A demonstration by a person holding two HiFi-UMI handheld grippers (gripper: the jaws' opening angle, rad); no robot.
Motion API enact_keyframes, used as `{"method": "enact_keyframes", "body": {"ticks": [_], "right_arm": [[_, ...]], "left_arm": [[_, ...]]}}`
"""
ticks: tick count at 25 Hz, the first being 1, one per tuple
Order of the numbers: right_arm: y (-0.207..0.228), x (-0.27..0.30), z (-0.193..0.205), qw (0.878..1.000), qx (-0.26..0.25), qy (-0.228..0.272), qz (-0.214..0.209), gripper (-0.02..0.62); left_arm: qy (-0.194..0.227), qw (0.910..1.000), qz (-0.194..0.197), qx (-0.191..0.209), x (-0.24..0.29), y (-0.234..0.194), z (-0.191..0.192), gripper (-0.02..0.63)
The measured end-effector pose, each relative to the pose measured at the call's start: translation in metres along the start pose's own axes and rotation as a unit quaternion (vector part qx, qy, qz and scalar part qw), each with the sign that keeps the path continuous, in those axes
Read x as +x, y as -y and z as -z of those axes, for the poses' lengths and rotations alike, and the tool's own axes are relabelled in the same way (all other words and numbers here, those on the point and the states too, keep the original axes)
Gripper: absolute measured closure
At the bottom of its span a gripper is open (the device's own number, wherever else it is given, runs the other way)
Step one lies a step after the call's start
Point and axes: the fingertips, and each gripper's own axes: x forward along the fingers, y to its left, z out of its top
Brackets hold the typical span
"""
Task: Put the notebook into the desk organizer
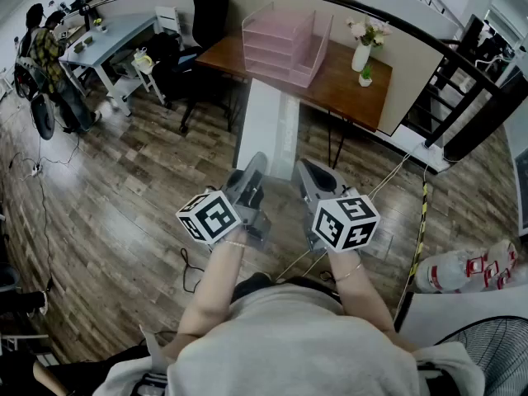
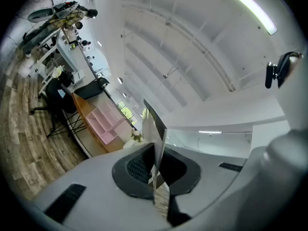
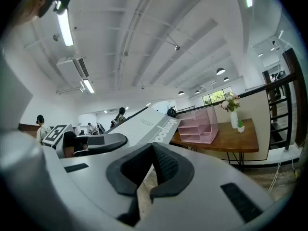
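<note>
Notebook [image 1: 268, 126] clamped in left gripper [image 1: 256, 170], mid-frame, well short of pink desk organizer [image 1: 285, 44] at top centre. Right gripper [image 1: 305, 172] closed, empty. Insertion pending.

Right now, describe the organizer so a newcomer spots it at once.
Find the wooden desk against the partition wall. On it stands the organizer, a see-through pink box of stacked trays; beside it only a white vase with flowers and a small plant.
</note>
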Motion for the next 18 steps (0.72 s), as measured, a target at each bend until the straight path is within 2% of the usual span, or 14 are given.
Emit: {"method": "enact_keyframes", "body": {"ticks": [10, 15, 18], "right_arm": [[-0.011, 0.004, 0.006, 1.0, -0.023, -0.008, -0.006, 0.586], [-0.015, 0.006, 0.002, 1.0, -0.02, 0.007, -0.007, 0.586], [-0.018, 0.01, -0.001, 1.0, -0.023, 0.012, -0.008, 0.584]], "left_arm": [[0.006, 1.0, -0.004, -0.005, 0.0, -0.003, 0.002, 0.588], [-0.003, 0.9998, -0.009, 0.02, -0.005, -0.005, 0.003, 0.588], [-0.008, 0.9987, -0.016, 0.048, -0.006, -0.009, -0.001, 0.588]]}}
